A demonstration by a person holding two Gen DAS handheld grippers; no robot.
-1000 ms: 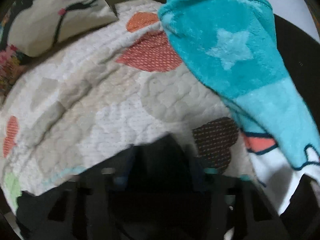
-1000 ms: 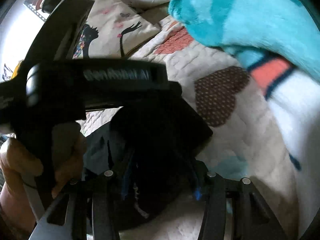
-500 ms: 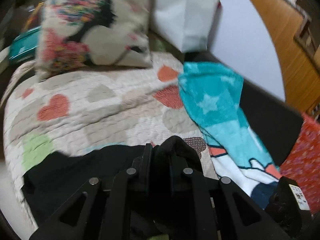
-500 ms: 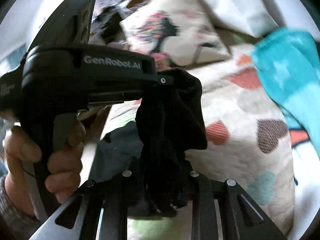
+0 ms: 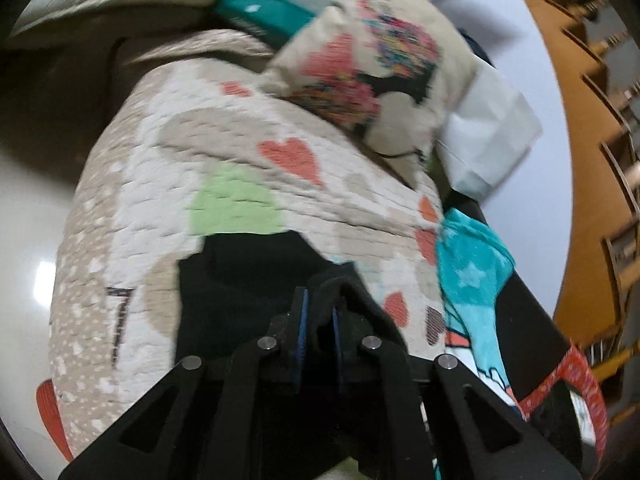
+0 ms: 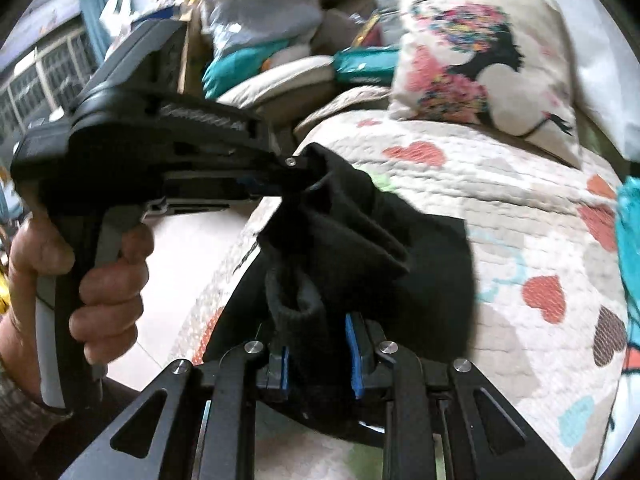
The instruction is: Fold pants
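The black pants lie partly on a quilted heart-print bedspread. My left gripper is shut on a bunched edge of the pants. In the right wrist view it shows as a black hand-held tool that lifts the cloth. My right gripper is shut on another bunched edge of the pants, low and close to the camera. The cloth hangs slack between the two grippers, raised off the bedspread.
A printed cushion and white fabric lie at the bed's far end. A teal star blanket lies on the right. Pale floor is to the left. Clutter is piled behind.
Both grippers have risen and pulled back with the pants. The left view has swung left, away from the teal blanket. More of the cloth is now off the bedspread.
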